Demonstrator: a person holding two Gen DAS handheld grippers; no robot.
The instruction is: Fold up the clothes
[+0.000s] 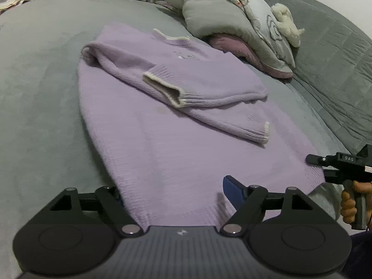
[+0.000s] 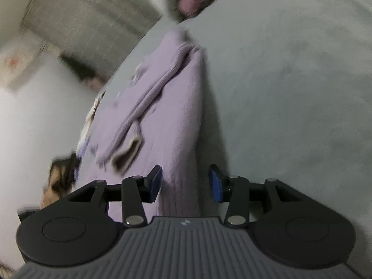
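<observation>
A lilac knit sweater [image 1: 167,125] with cream trim lies flat on a grey bed cover [image 1: 39,97], both sleeves folded across its chest. My left gripper [image 1: 172,195] is open at the sweater's hem, with the hem between its wide-apart fingers; the left finger is hidden by cloth. My right gripper [image 2: 184,182] is open over the sweater's [image 2: 162,121] side edge near the hem. It also shows in the left wrist view [image 1: 325,162], held by a hand at the sweater's right hem corner.
Grey pillows and a bunched quilt with a pink lining [image 1: 234,25] lie beyond the collar. A white plush toy [image 1: 287,23] sits on them. A quilted grey cover [image 1: 337,74] runs along the right. The right wrist view is blurred.
</observation>
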